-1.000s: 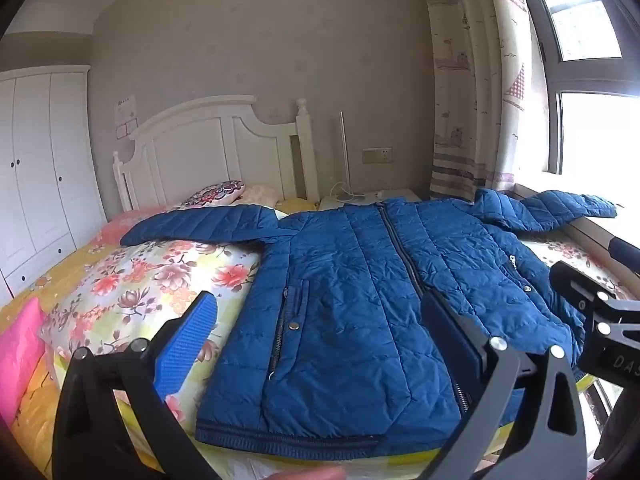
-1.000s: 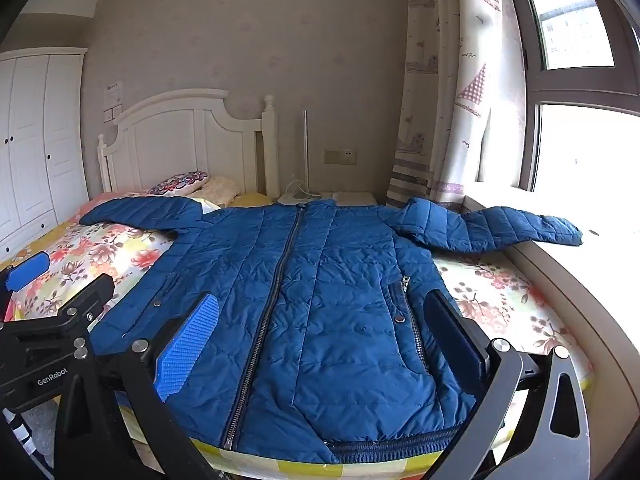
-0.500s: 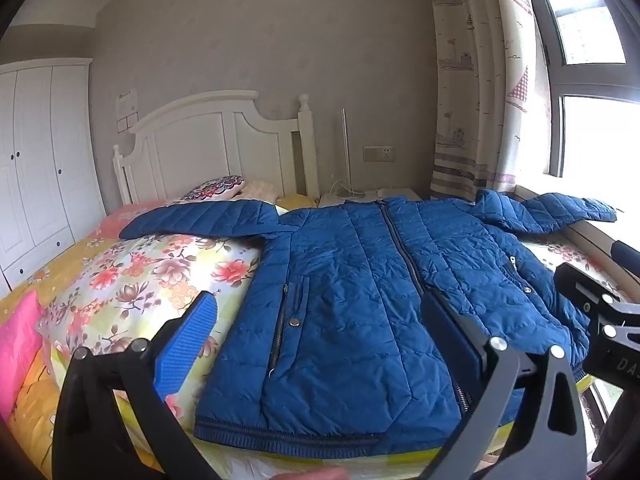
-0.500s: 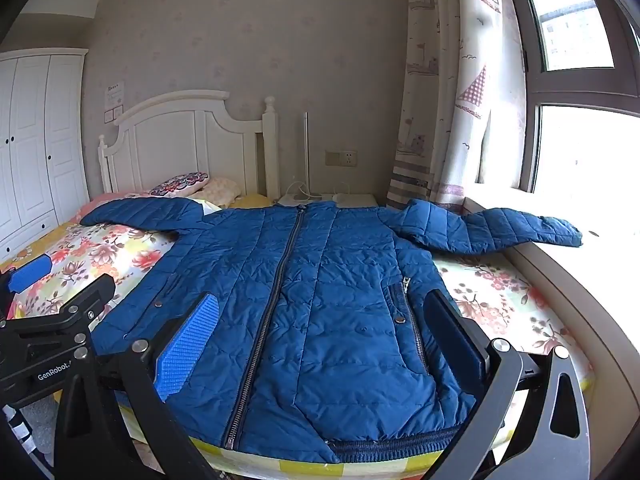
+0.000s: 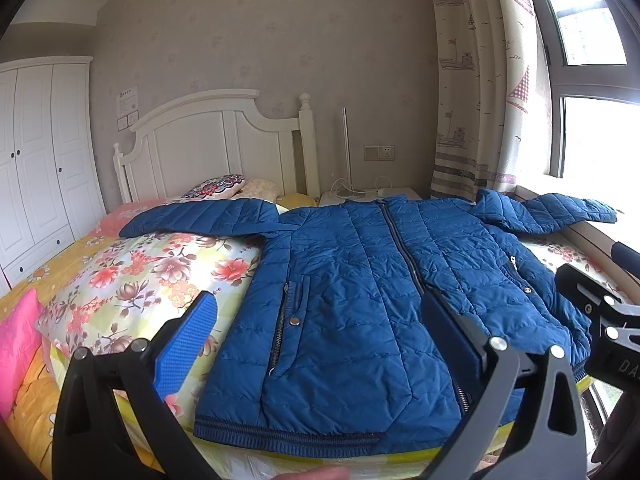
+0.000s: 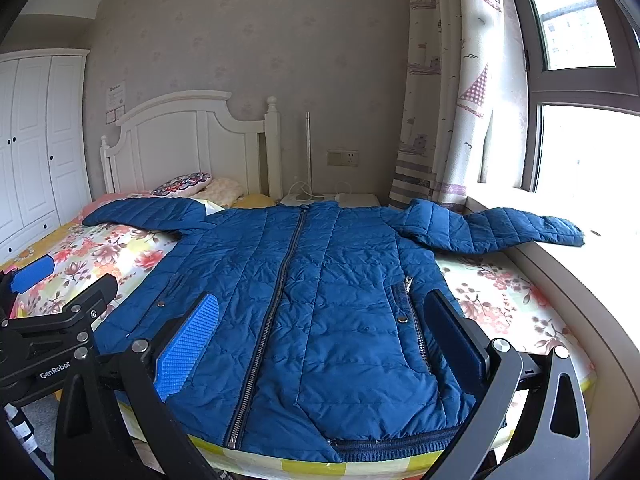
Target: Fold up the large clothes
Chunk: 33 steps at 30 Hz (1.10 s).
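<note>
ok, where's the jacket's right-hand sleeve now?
In the right wrist view, the sleeve lies at right, stretched from the bed onto the windowsill, below the curtain.

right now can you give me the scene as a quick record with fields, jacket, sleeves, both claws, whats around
garment: blue quilted jacket, spread flat on its back, zipped shut
surface: bed with floral cover
sleeves: both spread outward; one sleeve reaches onto the window ledge, the other sleeve points toward the pillows
hem: at the near bed edge, by both claws
left claw: open, above the hem, holding nothing
right claw: open, above the hem, holding nothing
fold progress: none yet
</note>
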Tool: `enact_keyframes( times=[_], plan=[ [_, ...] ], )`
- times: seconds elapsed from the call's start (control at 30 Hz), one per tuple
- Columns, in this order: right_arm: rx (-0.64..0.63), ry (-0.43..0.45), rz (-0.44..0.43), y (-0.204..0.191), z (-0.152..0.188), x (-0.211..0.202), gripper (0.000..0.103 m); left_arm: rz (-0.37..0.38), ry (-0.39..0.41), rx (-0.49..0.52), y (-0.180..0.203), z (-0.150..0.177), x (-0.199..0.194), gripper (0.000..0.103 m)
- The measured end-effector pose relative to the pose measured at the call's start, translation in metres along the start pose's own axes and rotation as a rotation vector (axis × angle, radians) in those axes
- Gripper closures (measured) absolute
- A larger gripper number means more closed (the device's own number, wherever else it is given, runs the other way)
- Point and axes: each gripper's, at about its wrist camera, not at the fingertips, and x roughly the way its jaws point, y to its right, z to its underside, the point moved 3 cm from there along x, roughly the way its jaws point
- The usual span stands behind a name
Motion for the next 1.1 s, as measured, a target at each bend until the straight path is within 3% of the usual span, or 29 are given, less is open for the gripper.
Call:
enact_keyframes(
  times=[1.1],
  plan=[
    [0.011,-0.001,-0.008,0.0007,-0.0001,-0.0002,0.005,0.001,-0.004,-0.004,-0.0005,0.0009,0.0018,0.002]
  ],
)
